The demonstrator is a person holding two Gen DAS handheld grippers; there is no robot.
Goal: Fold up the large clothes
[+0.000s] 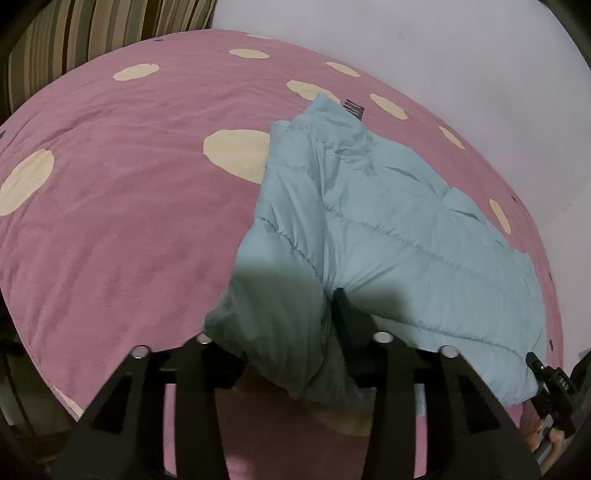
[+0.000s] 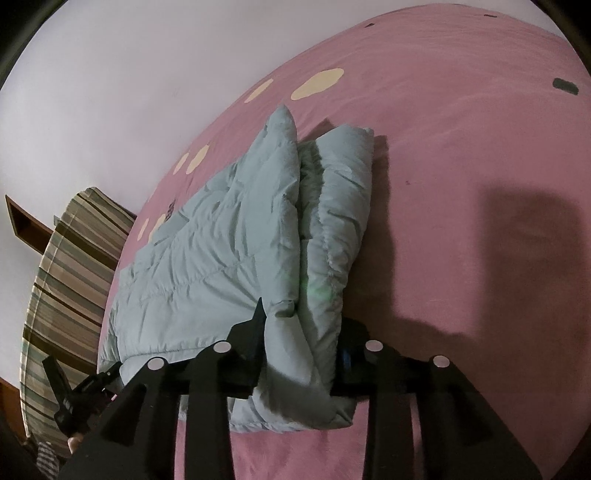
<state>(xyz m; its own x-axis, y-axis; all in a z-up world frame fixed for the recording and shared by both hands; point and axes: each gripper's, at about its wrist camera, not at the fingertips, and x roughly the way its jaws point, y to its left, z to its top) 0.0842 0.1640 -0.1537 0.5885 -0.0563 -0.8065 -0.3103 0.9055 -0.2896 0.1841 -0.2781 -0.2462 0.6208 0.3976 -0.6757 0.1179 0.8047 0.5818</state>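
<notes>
A pale blue puffer jacket (image 1: 388,229) lies folded into a thick long bundle on a pink bed cover (image 1: 129,221) with cream dots. My left gripper (image 1: 288,314) straddles the bundle's near end. Its right finger (image 1: 347,321) shows beside the cloth, its left finger is hidden under the fold, and the jaws stand apart, loose around the padding. In the right wrist view the jacket (image 2: 221,240) runs away from me, and my right gripper (image 2: 304,317) is open astride its other end. Its left finger (image 2: 255,332) rests beside the fold.
A striped cushion (image 1: 92,33) (image 2: 62,280) sits at the head of the bed against a white wall (image 1: 443,55). A wooden shelf (image 2: 22,221) hangs on that wall. Broad bare pink cover (image 2: 480,184) stretches beside the jacket. Each view shows the other gripper at its lower edge.
</notes>
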